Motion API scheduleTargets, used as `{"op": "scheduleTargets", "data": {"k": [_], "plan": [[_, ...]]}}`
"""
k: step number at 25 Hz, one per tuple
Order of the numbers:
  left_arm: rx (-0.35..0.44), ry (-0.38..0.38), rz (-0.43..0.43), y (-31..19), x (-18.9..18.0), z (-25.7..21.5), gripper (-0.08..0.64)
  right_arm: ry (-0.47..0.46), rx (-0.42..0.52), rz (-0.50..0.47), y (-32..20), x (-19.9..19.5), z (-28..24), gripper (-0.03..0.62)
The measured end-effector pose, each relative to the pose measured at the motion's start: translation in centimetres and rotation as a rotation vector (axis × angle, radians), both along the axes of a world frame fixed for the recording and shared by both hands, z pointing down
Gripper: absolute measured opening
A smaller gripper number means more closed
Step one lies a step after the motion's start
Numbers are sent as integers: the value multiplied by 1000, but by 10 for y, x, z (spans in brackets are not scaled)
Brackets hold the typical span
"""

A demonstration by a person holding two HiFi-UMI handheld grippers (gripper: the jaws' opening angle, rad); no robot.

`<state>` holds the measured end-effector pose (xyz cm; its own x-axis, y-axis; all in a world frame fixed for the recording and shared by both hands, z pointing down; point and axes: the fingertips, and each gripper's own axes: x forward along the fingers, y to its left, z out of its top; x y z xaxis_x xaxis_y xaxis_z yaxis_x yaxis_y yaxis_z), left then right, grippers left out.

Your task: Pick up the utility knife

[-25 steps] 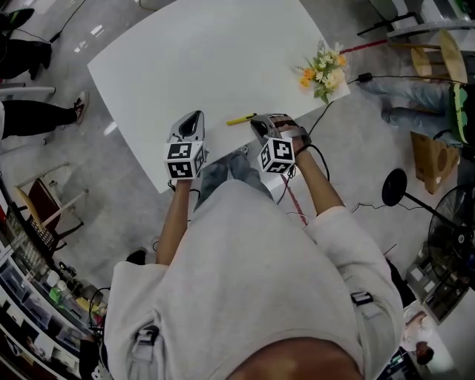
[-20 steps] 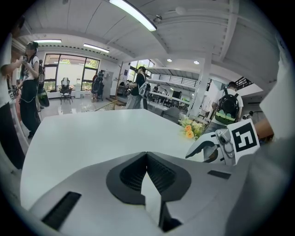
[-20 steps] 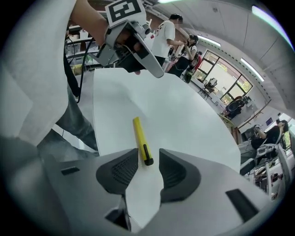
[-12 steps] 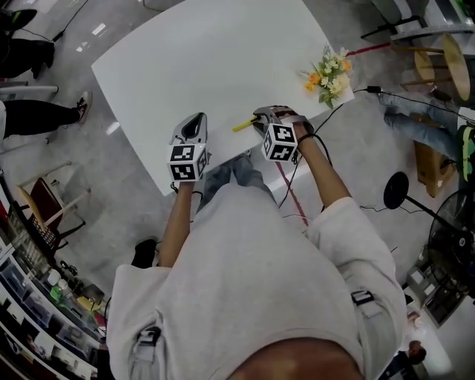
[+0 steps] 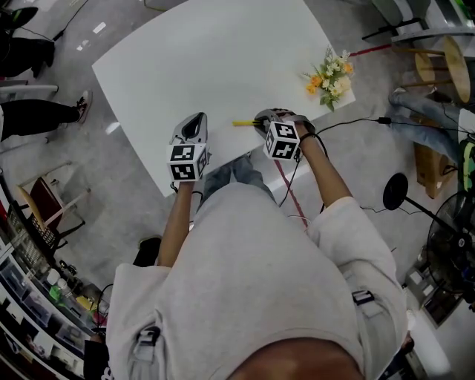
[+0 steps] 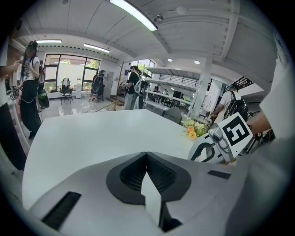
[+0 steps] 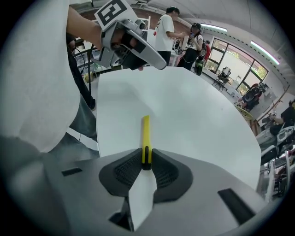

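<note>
Bright, even light falls from long ceiling strip lamps [image 6: 133,13] and tall windows [image 6: 69,69]; shadows are faint. The glossy grey floor [image 5: 96,30] carries white glare streaks. Both gripper views bulge fisheye-style with black corners, and the pale grey left tool [image 6: 146,154], close to the lens, looks soft.

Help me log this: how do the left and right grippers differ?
Left gripper: jaws together on nothing; right gripper: jaws have just been closing and pinch the utility knife. The left gripper points across the table, the right gripper steeper down. Both bear marker cubes.
</note>
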<state>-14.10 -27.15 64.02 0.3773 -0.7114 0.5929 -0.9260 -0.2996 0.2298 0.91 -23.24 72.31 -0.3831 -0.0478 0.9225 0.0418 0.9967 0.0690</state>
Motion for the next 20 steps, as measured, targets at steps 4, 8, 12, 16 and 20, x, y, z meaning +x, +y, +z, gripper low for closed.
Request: {"op": "scheduleTargets", "data": {"k": [4,8,12,16,20], "plan": [[3,1,4,1,0,-1,20,3,-1,10,-1,-2,0,84],[10,-1,8,1,1,-4,20,1,12,26,-1,-1,-1,84],[17,-5,5,2,0,-7,20,-55,19,107,-4,-4,-8,84],[24,-4,4,1,-1,-9,20,-138,11,252,-11,-8,-16,84],[26,-2,7,0,0,-11,20,-266,-4,480,-25,-7,-28,84]]}}
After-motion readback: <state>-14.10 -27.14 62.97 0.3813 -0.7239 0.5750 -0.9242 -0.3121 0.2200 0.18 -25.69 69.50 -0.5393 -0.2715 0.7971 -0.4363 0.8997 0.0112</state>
